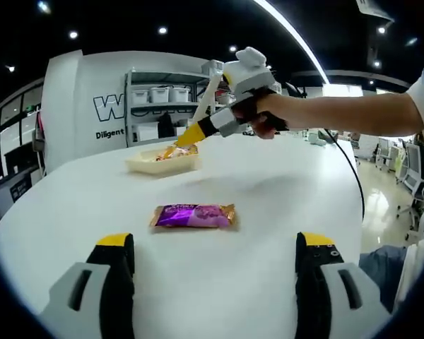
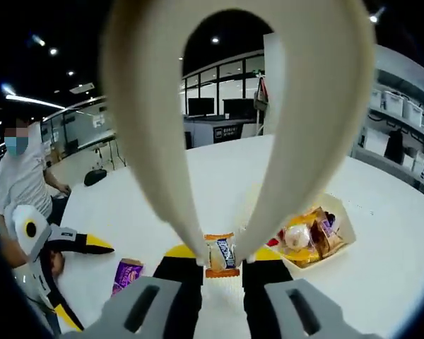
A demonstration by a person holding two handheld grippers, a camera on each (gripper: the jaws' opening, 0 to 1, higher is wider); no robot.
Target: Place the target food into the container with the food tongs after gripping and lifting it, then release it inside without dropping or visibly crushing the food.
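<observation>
Cream food tongs arch over the right gripper view, their tips pinching a small orange-and-white snack packet. My right gripper is shut on the tongs. The cream container sits just right of the packet with several wrapped snacks inside. In the left gripper view a hand holds the right gripper over the container, the held packet hanging at its rim height. A purple snack packet lies on the white table ahead of my left gripper, which is open with nothing between its fingers.
The round white table stretches wide around the container. In the right gripper view, the purple packet lies near the left gripper, with a person behind it. Shelves with bins stand beyond the table.
</observation>
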